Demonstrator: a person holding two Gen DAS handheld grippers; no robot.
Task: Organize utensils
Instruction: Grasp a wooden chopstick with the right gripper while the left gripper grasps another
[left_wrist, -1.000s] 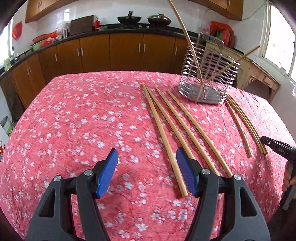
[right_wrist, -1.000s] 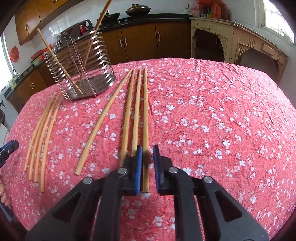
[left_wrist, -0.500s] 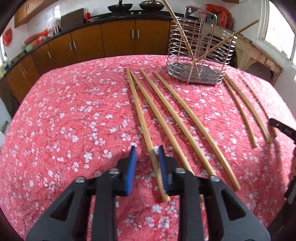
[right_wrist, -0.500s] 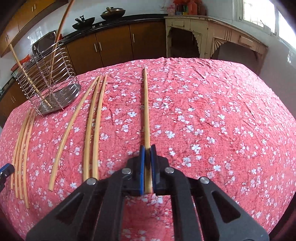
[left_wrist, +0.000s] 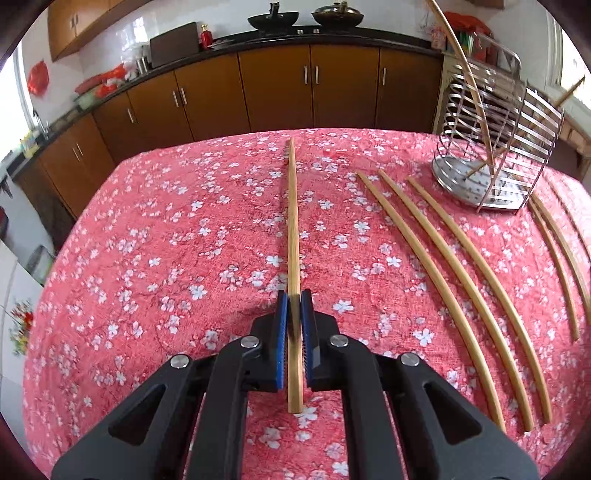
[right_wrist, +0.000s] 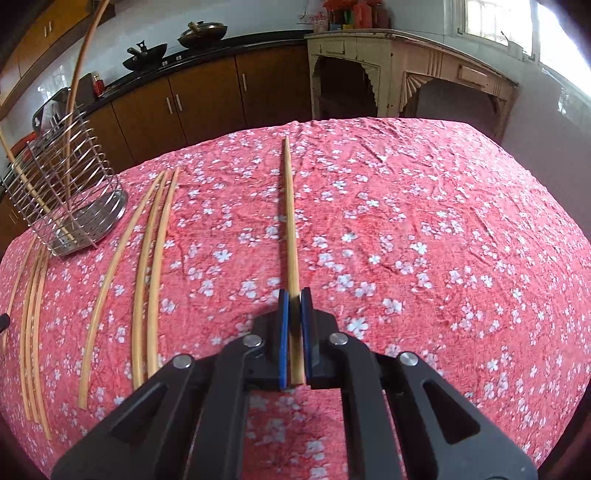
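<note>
1. The left gripper (left_wrist: 294, 295) is closed on one chopstick (left_wrist: 293, 221), the blue pads pressing both of its sides near the thick end. The thin end points straight ahead toward the far edge of the table (left_wrist: 147, 229).
2. The right gripper (right_wrist: 294, 293) is also closed on a single chopstick (right_wrist: 290, 221), gripped near the thick end in the same way.
3. In the left wrist view, three loose chopsticks (left_wrist: 461, 266) lie to the right of the held one, well apart from it. To the left of it there is only the red flowered cloth up to the table edge.
4. The wire holder (left_wrist: 495, 147) stands near the far right corner with two chopsticks leaning inside. More chopsticks (left_wrist: 557, 254) lie beside it, close to the right edge.
5. In the right wrist view, the cloth to the right of the held chopstick is bare up to the edge. The holder and the loose chopsticks are on the left.
6. Half a second ago the left pads stood a little apart around the chopstick, which lay just beside the three others; now they clamp it, and a wide gap separates it from them.
7. The right gripper held its chopstick already then and holds it still.
</note>
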